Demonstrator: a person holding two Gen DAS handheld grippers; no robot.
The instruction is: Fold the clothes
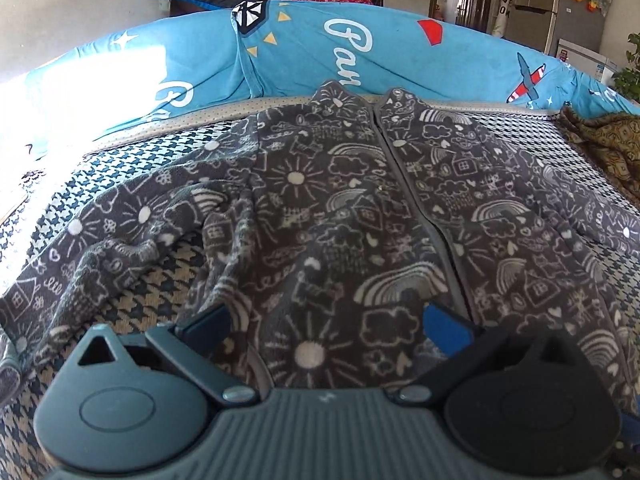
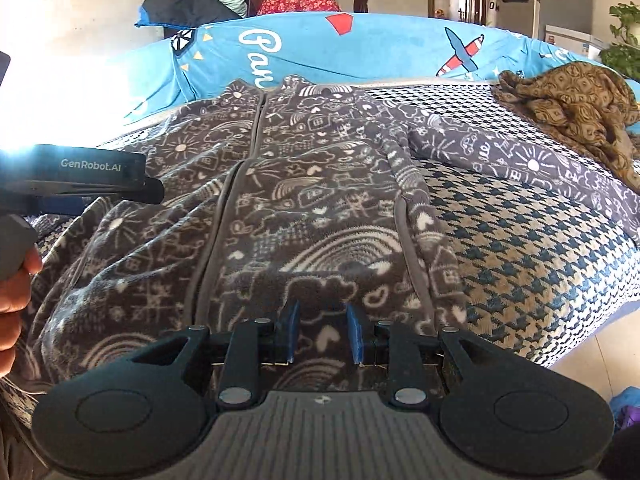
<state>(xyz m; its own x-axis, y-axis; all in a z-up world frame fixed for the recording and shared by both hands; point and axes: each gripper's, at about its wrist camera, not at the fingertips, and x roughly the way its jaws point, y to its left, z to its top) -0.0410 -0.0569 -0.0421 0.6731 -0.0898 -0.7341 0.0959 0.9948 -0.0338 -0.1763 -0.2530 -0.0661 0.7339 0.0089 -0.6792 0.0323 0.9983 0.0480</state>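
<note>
A dark grey fleece jacket [image 1: 320, 208] with white doodles of suns, rainbows and houses lies front up on the bed, its zip [image 1: 408, 184] closed and its collar towards the back. One sleeve [image 1: 80, 256] trails to the lower left, crumpled; the other sleeve [image 2: 520, 160] stretches out to the right. My left gripper [image 1: 326, 320] hangs over the jacket's lower left panel with its jaws wide open and nothing held. My right gripper [image 2: 323, 334] hovers over the hem on the right of the zip [image 2: 224, 220], its blue pads [image 2: 291, 330] a narrow gap apart, with fabric showing behind the gap.
The bed wears a houndstooth cover [image 2: 520, 248]. A blue quilt [image 1: 360, 52] with planes and lettering banks up behind the collar. A brown patterned cloth [image 2: 572, 108] lies bunched at the back right. The bed's right edge drops to a tiled floor [image 2: 592, 356]. A hand [image 2: 12, 304] holds the left gripper's housing [image 2: 92, 168].
</note>
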